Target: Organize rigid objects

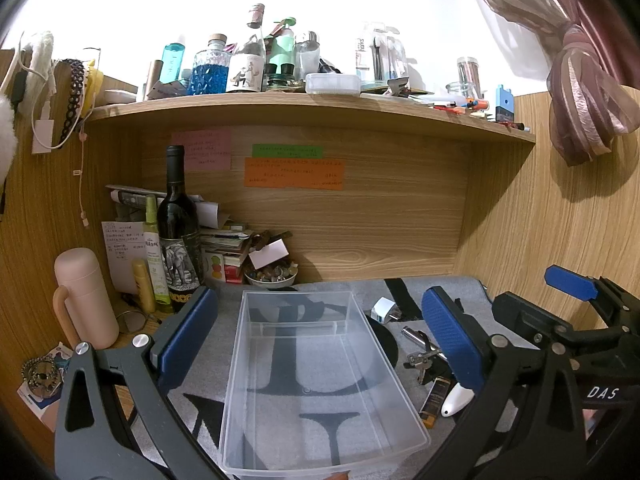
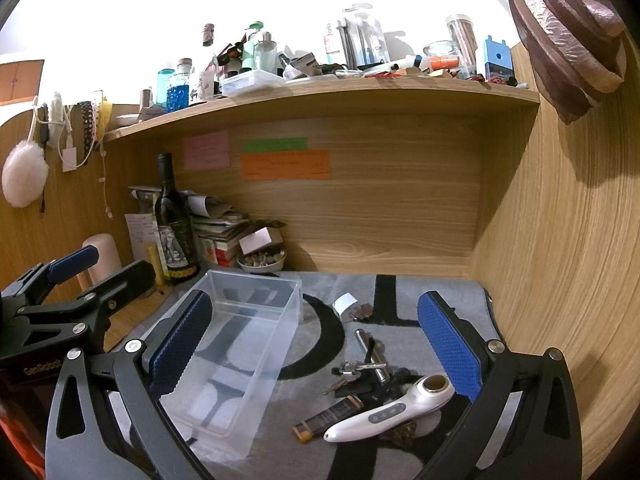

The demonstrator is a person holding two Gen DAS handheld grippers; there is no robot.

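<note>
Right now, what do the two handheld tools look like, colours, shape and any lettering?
Both tools are alike. The left tool and right tool each have two dark grey to black angled arms with silver round bolts, ending in flat blue pads with a fine dimpled texture. White lettering shows on the bodies, partly cut off: "DAS" on the right one, "GenRobot" on the left.

The clear bin's [image 1: 320,380] near edge runs off the bottom of the left wrist view, and the left tongs' [image 1: 320,344] right finger covers part of the white handheld device [image 1: 454,402] and the keys [image 1: 424,358]. In the right wrist view the device [image 2: 384,412] hides what lies under it near the surface's right edge. Writing on the orange note [image 2: 286,165], green note [image 2: 275,144] and pink note [image 2: 207,150] is too small to read. Shelf [image 2: 320,96] clutter blurs against the glare.
</note>
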